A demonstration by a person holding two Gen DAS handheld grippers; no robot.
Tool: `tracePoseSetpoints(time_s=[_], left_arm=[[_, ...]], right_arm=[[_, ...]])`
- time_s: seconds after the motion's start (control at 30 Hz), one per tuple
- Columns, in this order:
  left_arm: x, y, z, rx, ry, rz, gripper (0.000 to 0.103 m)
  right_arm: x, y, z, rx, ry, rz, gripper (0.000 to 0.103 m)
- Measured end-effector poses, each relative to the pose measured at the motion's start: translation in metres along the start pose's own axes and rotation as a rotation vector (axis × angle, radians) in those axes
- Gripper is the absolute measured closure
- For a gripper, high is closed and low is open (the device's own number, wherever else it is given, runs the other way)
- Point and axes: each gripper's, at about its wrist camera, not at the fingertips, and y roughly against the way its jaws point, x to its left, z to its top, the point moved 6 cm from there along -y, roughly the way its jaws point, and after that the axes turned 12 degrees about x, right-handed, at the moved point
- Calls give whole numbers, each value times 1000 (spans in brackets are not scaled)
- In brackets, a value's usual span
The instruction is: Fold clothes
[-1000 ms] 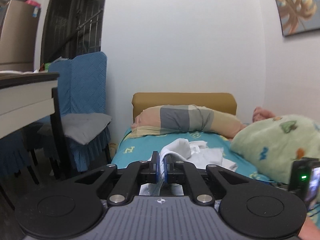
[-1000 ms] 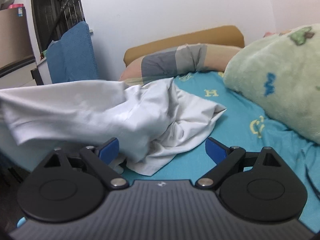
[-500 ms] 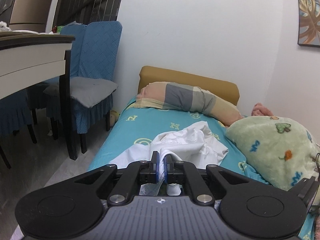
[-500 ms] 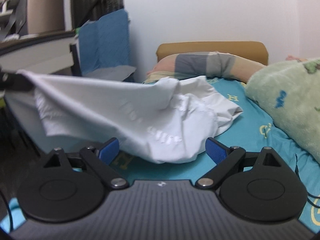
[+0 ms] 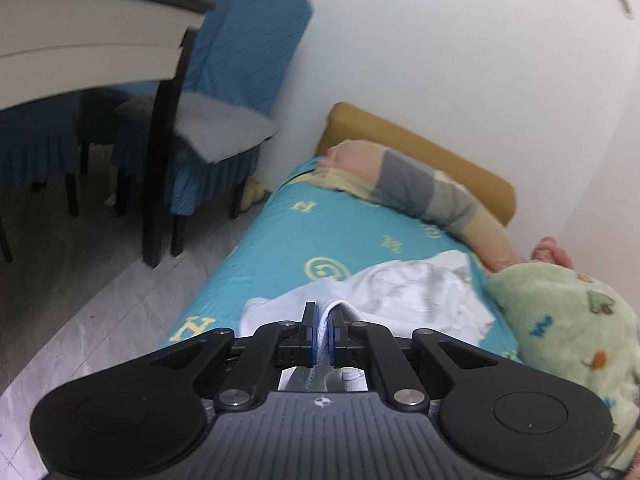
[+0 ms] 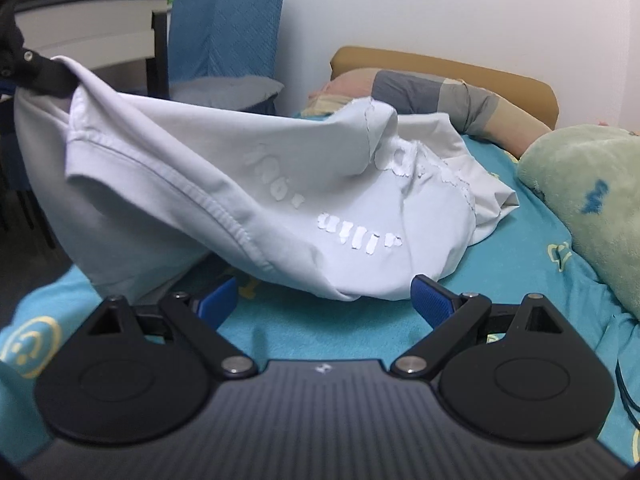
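A white T-shirt (image 6: 248, 184) with a worn white print lies partly on the turquoise bed sheet (image 6: 520, 264). My left gripper (image 5: 323, 334) is shut on the shirt's edge and holds that end lifted off the bed; the shirt (image 5: 408, 292) trails away from it toward the pillow. In the right wrist view the left gripper shows at the far left, holding the raised corner. My right gripper (image 6: 324, 300) is open and empty, low over the sheet just in front of the shirt's hanging hem.
A striped beige and grey pillow (image 5: 424, 196) lies at the tan headboard (image 5: 440, 156). A green fleece blanket (image 6: 588, 192) is bunched on the right. A table (image 5: 80, 48) and blue-covered chairs (image 5: 224, 92) stand left of the bed over grey floor.
My left gripper has risen and tilted down with the shirt edge, stretching the shirt up to the left. My right gripper has moved closer to the hanging hem and stayed open.
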Motion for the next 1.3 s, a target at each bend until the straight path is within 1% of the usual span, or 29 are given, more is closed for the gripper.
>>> tracePoseSetpoints(time_s=[0.13, 0.23, 0.3, 0.4, 0.5, 0.53, 0.57, 0.6, 0.63, 0.7, 0.73, 0.77, 0.8, 0.87, 1.0, 1.07, 1.13, 1.2, 1.27, 1.3], left_arm=[[9, -24, 5, 31, -12, 58, 98], [11, -43, 8, 56, -33, 118, 97], [14, -55, 5, 84, -37, 149, 97], [16, -68, -2, 122, -69, 207, 96], [12, -72, -9, 151, -101, 242, 89], [10, -70, -11, 153, -119, 256, 83], [8, -69, -13, 155, -138, 271, 74], [6, -67, -14, 156, -157, 286, 69], [4, -65, -16, 158, -176, 300, 61], [2, -59, -19, 161, -225, 319, 54], [0, -56, -21, 163, -249, 328, 47], [-1, -52, -23, 165, -274, 337, 44], [-4, -50, -26, 171, -310, 343, 44], [-11, -48, -34, 184, -375, 342, 37], [-32, -52, -51, 200, -509, 325, 30], [-39, -62, -58, 195, -582, 341, 27], [-46, -72, -65, 190, -654, 357, 26], [-47, -86, -68, 178, -715, 404, 26], [-50, -95, -67, 142, -745, 433, 26], [-49, -99, -65, 132, -734, 435, 26]], right_arm=[[-2, -12, 1, 27, -24, -7, 8], [-6, -19, 0, 53, -33, -8, 8], [-9, -21, -2, 68, -53, 3, 8], [-14, -23, -2, 92, -83, 22, 8], [-16, -25, -3, 107, -96, 33, 8], [-16, -25, -3, 109, -100, 37, 8], [-17, -25, -3, 111, -106, 42, 8], [-18, -25, -2, 111, -112, 46, 8], [-19, -24, -2, 111, -119, 49, 8], [-22, -23, -1, 110, -135, 54, 8], [-23, -22, 0, 109, -144, 57, 8], [-24, -22, 0, 108, -151, 60, 8], [-26, -21, 1, 106, -158, 61, 8], [-29, -20, 2, 103, -170, 63, 8], [-33, -19, 3, 98, -185, 62, 8], [-34, -19, 4, 95, -189, 60, 8], [-36, -19, 5, 92, -189, 53, 8], [-39, -19, 8, 88, -189, 45, 8], [-41, -20, 11, 87, -189, 45, 8], [-41, -21, 13, 90, -187, 52, 8]])
